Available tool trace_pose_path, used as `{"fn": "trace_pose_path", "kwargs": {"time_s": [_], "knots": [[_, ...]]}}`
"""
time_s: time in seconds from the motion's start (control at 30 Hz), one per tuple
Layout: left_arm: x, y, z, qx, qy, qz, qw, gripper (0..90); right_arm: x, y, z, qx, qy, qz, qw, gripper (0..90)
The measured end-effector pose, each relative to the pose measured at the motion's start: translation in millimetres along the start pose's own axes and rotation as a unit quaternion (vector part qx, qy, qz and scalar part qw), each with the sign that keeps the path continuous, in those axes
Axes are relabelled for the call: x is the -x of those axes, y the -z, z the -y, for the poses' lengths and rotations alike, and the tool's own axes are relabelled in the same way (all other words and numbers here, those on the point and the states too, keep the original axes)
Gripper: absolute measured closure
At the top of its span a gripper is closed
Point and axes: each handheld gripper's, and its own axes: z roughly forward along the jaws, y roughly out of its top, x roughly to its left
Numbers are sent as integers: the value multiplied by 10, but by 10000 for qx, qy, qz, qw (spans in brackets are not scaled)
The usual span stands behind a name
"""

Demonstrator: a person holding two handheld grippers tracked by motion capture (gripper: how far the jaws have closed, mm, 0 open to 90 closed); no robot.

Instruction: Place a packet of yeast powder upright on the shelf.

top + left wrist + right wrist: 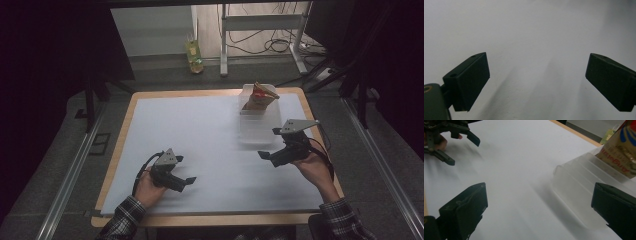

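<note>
A tray (259, 131) sits at the far right of the surface (200, 130), with a carton (260, 97) standing in its far end. The right hand-held gripper (272, 144) hovers just beside the tray's near end; the left hand-held gripper (186, 174) lies well left of the tray, nearer the person.

You work in a dim room. The surface (125, 150) is a wooden board with a white sheet (200, 145) over it. Grey floor (50, 165) surrounds it, metal rails (70, 175) on both sides. Beyond: white frame legs (224, 45), loose cables (270, 47), dark drapes (40, 50) either flank.
</note>
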Motion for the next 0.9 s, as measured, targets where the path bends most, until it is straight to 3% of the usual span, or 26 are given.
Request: {"fn": "trace_pose_path", "kwargs": {"time_s": [0.63,0.9], "knots": [[10,0,-3,2,-2,-13,10000,54,-188,21,170,102,-81,-22,9999,1],[13,5,-3,-16,-22,1,10000,54,-276,15,362,50,-29,-72,10000,2]]}}
